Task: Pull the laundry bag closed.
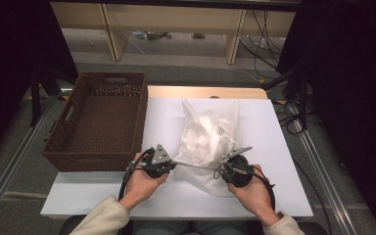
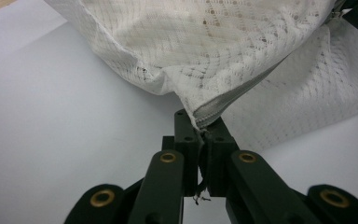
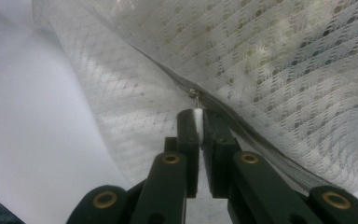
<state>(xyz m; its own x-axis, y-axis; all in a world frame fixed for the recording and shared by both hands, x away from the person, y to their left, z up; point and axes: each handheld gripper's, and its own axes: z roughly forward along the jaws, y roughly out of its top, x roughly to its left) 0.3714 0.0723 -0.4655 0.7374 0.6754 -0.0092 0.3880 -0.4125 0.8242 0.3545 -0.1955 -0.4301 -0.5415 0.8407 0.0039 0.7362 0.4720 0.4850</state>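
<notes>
A white mesh laundry bag (image 1: 208,137) with white cloth inside lies on the white table (image 1: 103,196), its zipped edge toward me. My left gripper (image 1: 174,164) is shut on the bag's corner at the end of the zip (image 2: 214,109). My right gripper (image 1: 223,169) is shut on the white zip pull tab (image 3: 198,116), just below the metal slider (image 3: 193,93). The zip line (image 1: 198,167) runs taut between the two grippers. In the left gripper view the bag (image 2: 205,46) rises above the jaws; in the right gripper view the mesh (image 3: 270,70) hangs over the jaws.
A dark brown woven basket (image 1: 58,142), with nothing in it, stands at the table's left, partly over its edge. Bare table surface lies in front of my hands. Beyond the table are wooden shelf legs (image 1: 108,29) and cables (image 1: 264,29) on the floor.
</notes>
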